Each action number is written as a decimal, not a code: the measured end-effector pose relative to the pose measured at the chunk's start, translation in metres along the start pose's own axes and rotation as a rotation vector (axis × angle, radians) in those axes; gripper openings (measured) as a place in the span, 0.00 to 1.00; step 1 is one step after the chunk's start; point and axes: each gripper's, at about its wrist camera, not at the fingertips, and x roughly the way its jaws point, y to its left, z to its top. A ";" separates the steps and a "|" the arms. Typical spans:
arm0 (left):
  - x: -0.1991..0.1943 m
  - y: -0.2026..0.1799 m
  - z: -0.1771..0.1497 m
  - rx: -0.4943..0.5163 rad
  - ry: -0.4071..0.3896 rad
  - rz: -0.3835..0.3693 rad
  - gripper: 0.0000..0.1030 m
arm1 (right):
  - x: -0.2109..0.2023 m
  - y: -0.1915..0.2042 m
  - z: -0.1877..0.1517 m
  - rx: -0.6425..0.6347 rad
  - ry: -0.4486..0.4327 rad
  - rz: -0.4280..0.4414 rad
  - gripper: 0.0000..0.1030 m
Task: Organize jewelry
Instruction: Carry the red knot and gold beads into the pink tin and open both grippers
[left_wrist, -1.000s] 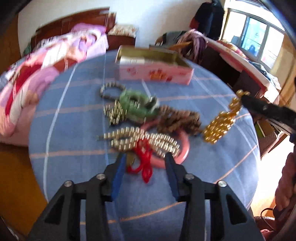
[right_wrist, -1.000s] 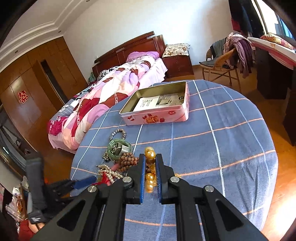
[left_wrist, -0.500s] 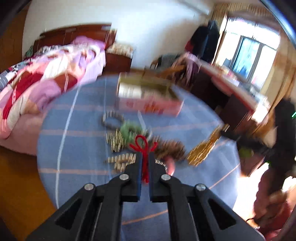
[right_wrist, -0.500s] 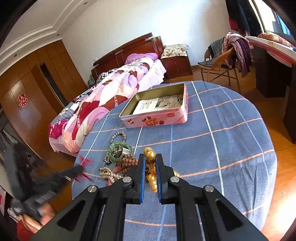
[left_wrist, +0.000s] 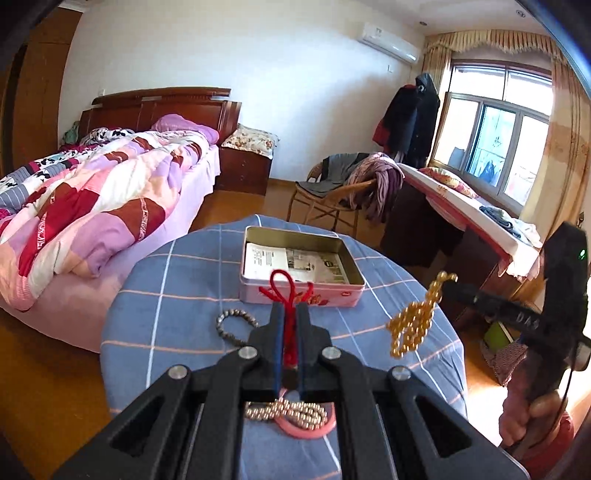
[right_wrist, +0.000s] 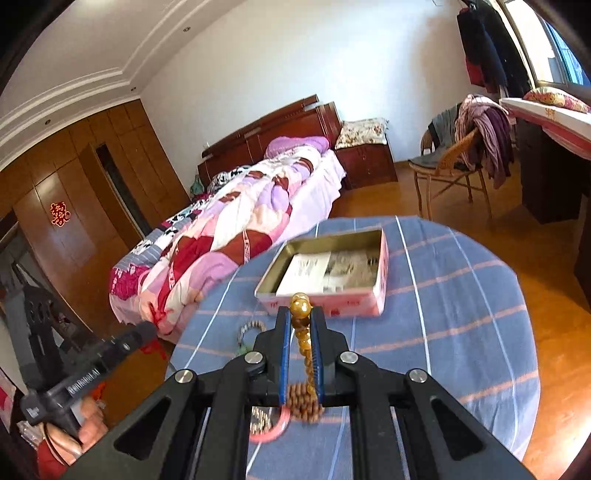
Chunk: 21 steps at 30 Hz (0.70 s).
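My left gripper (left_wrist: 290, 308) is shut on a red cord ornament (left_wrist: 282, 286), held up off the blue checked table (left_wrist: 173, 295); the cord's loop sticks out past the tips. My right gripper (right_wrist: 300, 314) is shut on an amber-gold bead strand (right_wrist: 300, 304), which hangs in the air in the left wrist view (left_wrist: 412, 319). An open pink tin (left_wrist: 295, 233) with papers inside stands at the table's far side, beyond both grippers (right_wrist: 382, 266). Brown wooden beads (right_wrist: 304, 402) and a pink bangle (left_wrist: 306, 430) lie under the grippers.
A grey bead bracelet (left_wrist: 232, 325) and a pale bead strand (left_wrist: 291, 410) lie on the cloth near the pile. A bed (left_wrist: 92, 206) stands left of the table, a wicker chair (left_wrist: 332, 199) with clothes behind it, and a desk (left_wrist: 461, 206) to the right.
My left gripper closed on the red cord and lifted it off the pile. My right gripper rose with the amber-gold beads, which now hang clear of the cloth.
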 end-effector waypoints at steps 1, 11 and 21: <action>0.002 0.000 0.001 -0.005 0.000 -0.001 0.06 | 0.003 -0.001 0.007 -0.002 -0.010 -0.001 0.09; 0.072 0.005 0.041 -0.054 0.000 -0.009 0.06 | 0.064 -0.016 0.071 -0.002 -0.048 -0.022 0.09; 0.158 -0.004 0.068 -0.021 0.046 0.027 0.06 | 0.179 -0.048 0.091 0.018 0.052 -0.066 0.09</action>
